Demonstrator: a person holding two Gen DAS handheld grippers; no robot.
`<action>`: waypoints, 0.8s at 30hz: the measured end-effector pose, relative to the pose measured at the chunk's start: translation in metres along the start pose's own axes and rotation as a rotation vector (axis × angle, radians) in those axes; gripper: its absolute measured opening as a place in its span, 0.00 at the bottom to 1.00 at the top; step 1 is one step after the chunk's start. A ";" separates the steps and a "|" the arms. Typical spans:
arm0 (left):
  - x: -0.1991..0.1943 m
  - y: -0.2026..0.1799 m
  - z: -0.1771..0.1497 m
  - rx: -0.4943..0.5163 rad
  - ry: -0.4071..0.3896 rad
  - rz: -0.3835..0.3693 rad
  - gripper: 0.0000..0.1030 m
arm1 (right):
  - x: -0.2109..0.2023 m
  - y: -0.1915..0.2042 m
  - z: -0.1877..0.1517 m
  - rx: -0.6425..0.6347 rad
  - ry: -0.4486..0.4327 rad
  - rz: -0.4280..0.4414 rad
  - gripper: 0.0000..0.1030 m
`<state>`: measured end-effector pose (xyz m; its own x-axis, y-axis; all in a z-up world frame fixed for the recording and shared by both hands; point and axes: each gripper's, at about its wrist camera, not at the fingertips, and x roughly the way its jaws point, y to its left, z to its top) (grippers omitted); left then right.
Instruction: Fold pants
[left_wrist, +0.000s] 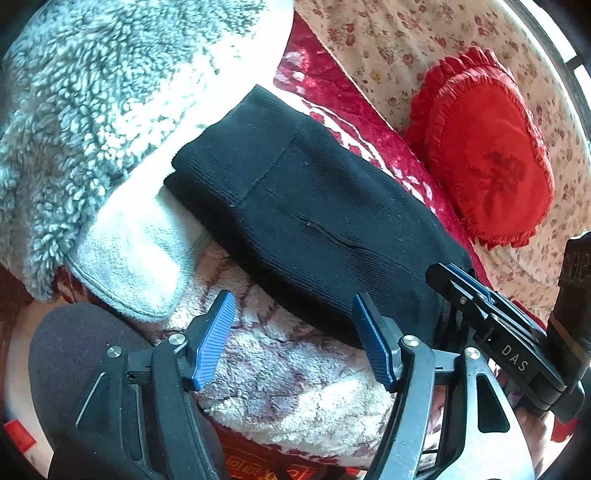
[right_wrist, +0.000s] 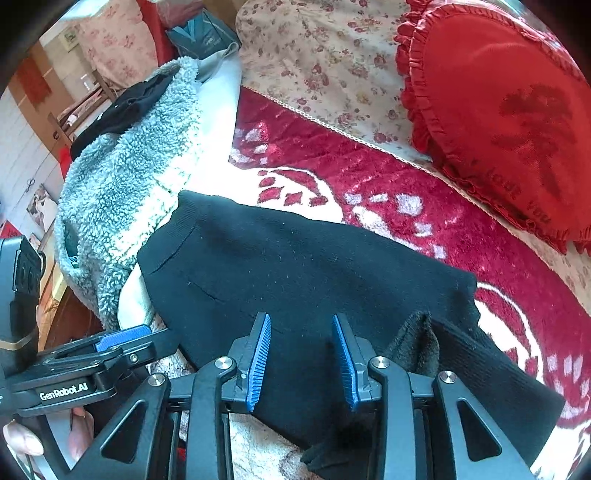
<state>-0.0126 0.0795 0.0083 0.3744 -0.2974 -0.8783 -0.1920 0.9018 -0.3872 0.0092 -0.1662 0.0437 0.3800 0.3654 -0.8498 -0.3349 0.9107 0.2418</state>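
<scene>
The black ribbed knit pants (right_wrist: 303, 266), already doubled into a compact bundle, lie on the red-and-white plush blanket (right_wrist: 406, 192) beside a grey fleecy garment (right_wrist: 129, 192). Left gripper (left_wrist: 295, 339) gapes wide, empty; right gripper (right_wrist: 301, 356) stands half-parted, gripping nothing. The fabric looks soft, light, floppy: best pinched at a folded edge

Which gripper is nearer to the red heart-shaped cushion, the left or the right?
Right. The right gripper is over the black pants, on the side of the cushion; the left gripper is farther away.
</scene>
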 end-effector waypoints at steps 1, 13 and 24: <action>0.000 0.001 0.000 -0.002 0.001 0.002 0.64 | 0.001 0.000 0.001 -0.001 0.001 0.000 0.33; -0.002 0.019 0.001 -0.046 0.030 -0.010 0.64 | 0.018 0.016 0.019 -0.022 0.013 0.028 0.39; 0.010 0.029 0.015 -0.111 0.036 -0.024 0.64 | 0.063 0.066 0.085 -0.110 0.027 0.141 0.47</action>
<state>-0.0007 0.1070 -0.0077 0.3479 -0.3309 -0.8772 -0.2836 0.8546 -0.4349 0.0841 -0.0671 0.0461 0.2997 0.4812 -0.8238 -0.4757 0.8238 0.3082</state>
